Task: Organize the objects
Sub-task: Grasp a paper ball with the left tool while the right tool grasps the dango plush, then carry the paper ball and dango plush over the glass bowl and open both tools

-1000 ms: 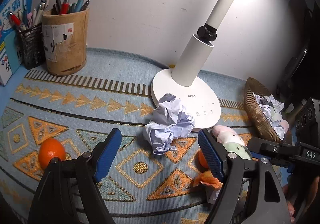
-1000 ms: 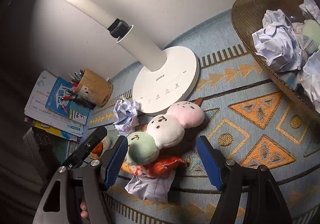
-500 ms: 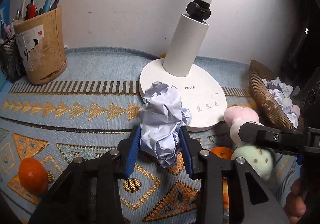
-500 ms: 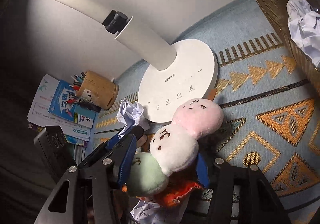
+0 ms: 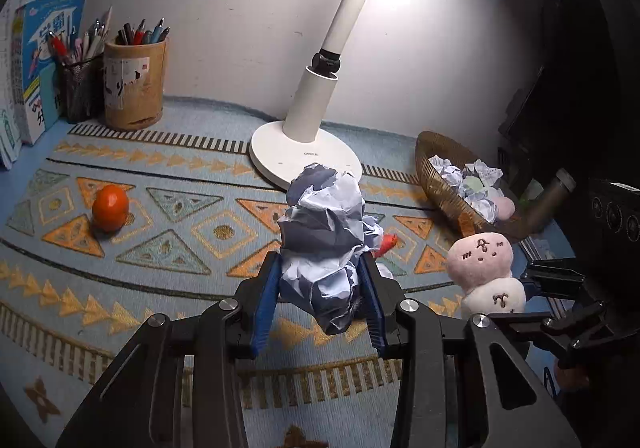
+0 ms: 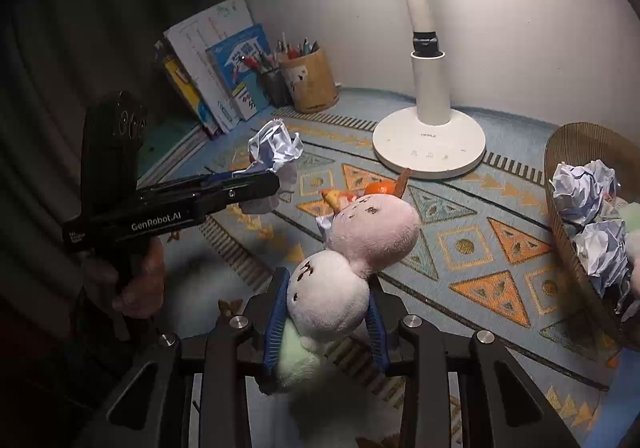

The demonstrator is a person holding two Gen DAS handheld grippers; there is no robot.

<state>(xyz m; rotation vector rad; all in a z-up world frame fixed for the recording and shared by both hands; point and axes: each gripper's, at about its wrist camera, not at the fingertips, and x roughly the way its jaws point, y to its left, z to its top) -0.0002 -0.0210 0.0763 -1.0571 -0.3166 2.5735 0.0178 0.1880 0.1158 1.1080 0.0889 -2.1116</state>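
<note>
Left tool [image 5: 320,304]: clamped on the crumpled paper ball [image 5: 326,244], blue pads pressing its lower half; the ball is held up off the patterned mat [image 5: 168,215].
Right tool [image 6: 326,318]: clamped on the plush dango toy [image 6: 348,260], gripping the white middle ball, with the pink ball ahead of the pads and the green one behind; the toy is also clear of the mat.
Paper handling: very light and crushable; it probably gives under the pads, so a grip across its bulk, as here, suits it. No risk of breakage, though a loose flap could slip.
Plush handling: soft, light, springy; the narrow white section looks like the surest hold, since the ends bulge either side and should stop it sliding out.
Likely destination: the woven basket [image 6: 576,151] at the right, already holding paper balls; a judgement only.
Left on the bench: an orange [image 5: 110,203], peel scraps [image 6: 340,195] near the lamp base [image 5: 304,159].
Hazard: swinging either load into the lamp.
</note>
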